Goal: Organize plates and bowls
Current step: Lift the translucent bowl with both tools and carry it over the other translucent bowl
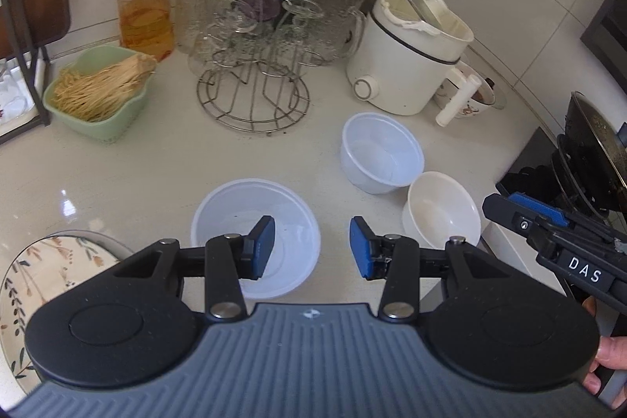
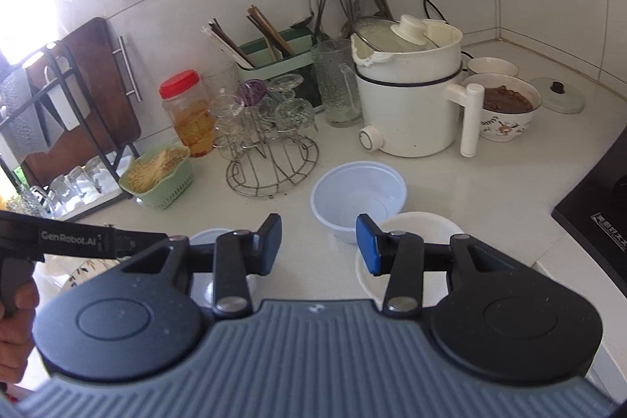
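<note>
Three bowls sit on the white counter. A wide translucent plastic bowl lies under my left gripper, which is open and empty, its left finger above the bowl's inside. A deeper translucent bowl stands farther right. A white ceramic bowl sits beside it, under my right gripper, also open and empty. A floral plate lies at the near left. The right gripper also shows in the left wrist view.
Behind stand a wire glass rack, a green basket of noodles, a red-lidded jar, a white electric pot and a food-filled bowl. A dark pan and black stove are at right.
</note>
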The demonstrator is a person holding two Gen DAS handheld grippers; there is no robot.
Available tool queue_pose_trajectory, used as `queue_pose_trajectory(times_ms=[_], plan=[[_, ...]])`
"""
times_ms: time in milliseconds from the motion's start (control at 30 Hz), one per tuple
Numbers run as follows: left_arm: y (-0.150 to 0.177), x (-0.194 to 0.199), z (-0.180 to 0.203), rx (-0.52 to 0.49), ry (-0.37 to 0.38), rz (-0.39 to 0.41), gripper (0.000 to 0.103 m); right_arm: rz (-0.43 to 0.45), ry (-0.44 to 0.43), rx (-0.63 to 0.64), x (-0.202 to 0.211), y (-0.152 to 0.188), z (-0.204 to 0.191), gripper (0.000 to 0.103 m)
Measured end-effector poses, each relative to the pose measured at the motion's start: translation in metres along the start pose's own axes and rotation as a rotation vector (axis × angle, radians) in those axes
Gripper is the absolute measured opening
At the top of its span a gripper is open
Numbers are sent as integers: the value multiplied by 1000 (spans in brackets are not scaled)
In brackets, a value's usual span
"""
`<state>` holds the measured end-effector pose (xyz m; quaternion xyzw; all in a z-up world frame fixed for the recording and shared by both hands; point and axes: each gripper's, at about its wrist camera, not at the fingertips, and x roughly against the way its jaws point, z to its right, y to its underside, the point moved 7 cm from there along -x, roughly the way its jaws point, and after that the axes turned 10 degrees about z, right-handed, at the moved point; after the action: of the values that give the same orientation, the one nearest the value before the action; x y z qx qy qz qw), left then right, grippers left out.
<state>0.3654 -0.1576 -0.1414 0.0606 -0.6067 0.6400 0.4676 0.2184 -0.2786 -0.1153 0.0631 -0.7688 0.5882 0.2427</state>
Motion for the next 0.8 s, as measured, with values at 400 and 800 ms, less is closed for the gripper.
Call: queue_pose_trajectory(times_ms=[400, 800], plan=[[-11, -43, 27, 0, 35, -49, 48, -40, 23, -12, -20, 4, 28, 45], [-45, -92, 45, -7, 75, -76, 48, -46, 47, -32, -56, -12, 59, 45]])
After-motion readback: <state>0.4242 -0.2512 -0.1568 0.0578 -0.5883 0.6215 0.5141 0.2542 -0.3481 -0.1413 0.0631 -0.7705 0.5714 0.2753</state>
